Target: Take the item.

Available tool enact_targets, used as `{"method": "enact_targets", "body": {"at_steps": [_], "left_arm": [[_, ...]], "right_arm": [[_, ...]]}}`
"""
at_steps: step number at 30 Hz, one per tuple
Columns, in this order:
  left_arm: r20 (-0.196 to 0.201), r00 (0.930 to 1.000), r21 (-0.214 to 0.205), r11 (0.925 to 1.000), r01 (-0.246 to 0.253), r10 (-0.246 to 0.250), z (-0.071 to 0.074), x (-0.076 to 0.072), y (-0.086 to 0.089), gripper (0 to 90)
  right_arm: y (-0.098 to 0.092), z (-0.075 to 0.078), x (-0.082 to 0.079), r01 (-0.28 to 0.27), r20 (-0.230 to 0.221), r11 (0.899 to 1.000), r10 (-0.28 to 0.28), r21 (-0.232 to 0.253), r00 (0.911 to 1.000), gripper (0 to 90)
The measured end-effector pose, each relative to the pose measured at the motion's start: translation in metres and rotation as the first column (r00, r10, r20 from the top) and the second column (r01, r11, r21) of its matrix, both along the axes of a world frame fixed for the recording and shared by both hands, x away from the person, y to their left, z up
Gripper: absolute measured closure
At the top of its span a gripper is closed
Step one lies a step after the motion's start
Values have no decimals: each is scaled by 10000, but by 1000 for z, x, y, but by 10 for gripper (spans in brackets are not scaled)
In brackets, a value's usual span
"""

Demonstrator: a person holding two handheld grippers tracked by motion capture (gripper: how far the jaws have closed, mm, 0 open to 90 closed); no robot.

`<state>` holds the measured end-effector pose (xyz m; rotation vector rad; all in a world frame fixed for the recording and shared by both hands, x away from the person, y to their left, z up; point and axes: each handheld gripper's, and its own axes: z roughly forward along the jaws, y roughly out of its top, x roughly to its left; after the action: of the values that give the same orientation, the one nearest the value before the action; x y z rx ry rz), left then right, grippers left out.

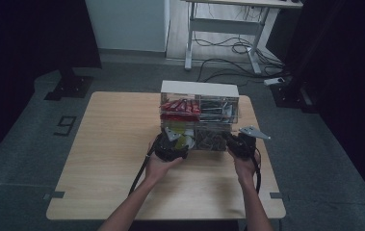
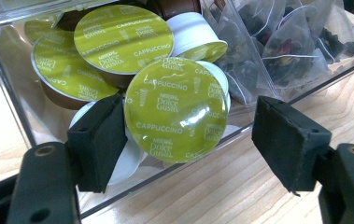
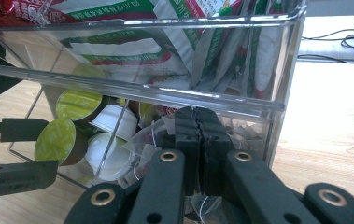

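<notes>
Since the clear organiser [image 1: 199,115] is the largest thing here, I begin with it: a see-through plastic box with stacked drawers, standing near the far edge of the tabletop [image 1: 112,144], toward its right far corner. Its walls look hard and slick, so I judge it stiff but apt to slide if pushed.

My right hand-held gripper [image 3: 196,126] is fully closed, its two pads pressed flat together with nothing I can see between them, resting against the front of the lower drawer [image 3: 277,140]; I judge that it steadies the box.

My left hand-held gripper [image 2: 198,135] is at the open lower left compartment, jaws wide apart and not gripping: one pad [image 2: 97,140] lies against the side of the front coffee capsule [image 2: 177,109], the other pad [image 2: 289,140] stands well clear of it.

That capsule lies tilted, its round lid facing me, on top of the other capsules [image 2: 118,39] in the compartment, just beside the tea bags [image 2: 300,42].

It is small and light, I judge, with a rigid cup but a thin foil lid that could dent or puncture. I would close on the cup wall just below the rim, not across the lid.

The lid is glossy olive-green, printed "Cappuccino", above a white cup.
</notes>
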<state>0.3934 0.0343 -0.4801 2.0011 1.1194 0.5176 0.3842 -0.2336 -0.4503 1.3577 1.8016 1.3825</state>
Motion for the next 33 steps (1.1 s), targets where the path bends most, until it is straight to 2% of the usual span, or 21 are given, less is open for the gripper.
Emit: {"method": "enact_targets", "body": {"at_steps": [8,16,28,29,30,31,33], "left_arm": [[18,9998,-70,9998,-198,199,-1,1,-2,297],[336,9986,79,9991,-408,405,-4,1,-6,368],[491,9982,8,9994,-347,347,-4,1,-5,387],[601,9977,-124,9994,-310,316,-3,-1,-5,387],[601,9977,-124,9994,-310,316,-3,-1,-5,387],[802,9966,-200,9996,-191,206,1,-4,-3,388],[948,9954,-215,9997,-108,128,5,-7,-1,387]], "right_arm": [[-1,-1,0,32,-1,10000,-32,-52,10000,878],[-3,-1,0,70,1,10000,-70,-65,10000,877],[-4,-2,0,94,-11,9999,-94,-111,10000,877],[-4,-2,0,101,-23,9999,-101,-104,9999,877],[-5,-2,0,105,-26,9999,-105,-109,9999,877],[-5,-2,0,115,-34,9999,-115,-108,9999,878],[-5,-2,0,131,-37,9999,-132,-110,9999,877]]}}
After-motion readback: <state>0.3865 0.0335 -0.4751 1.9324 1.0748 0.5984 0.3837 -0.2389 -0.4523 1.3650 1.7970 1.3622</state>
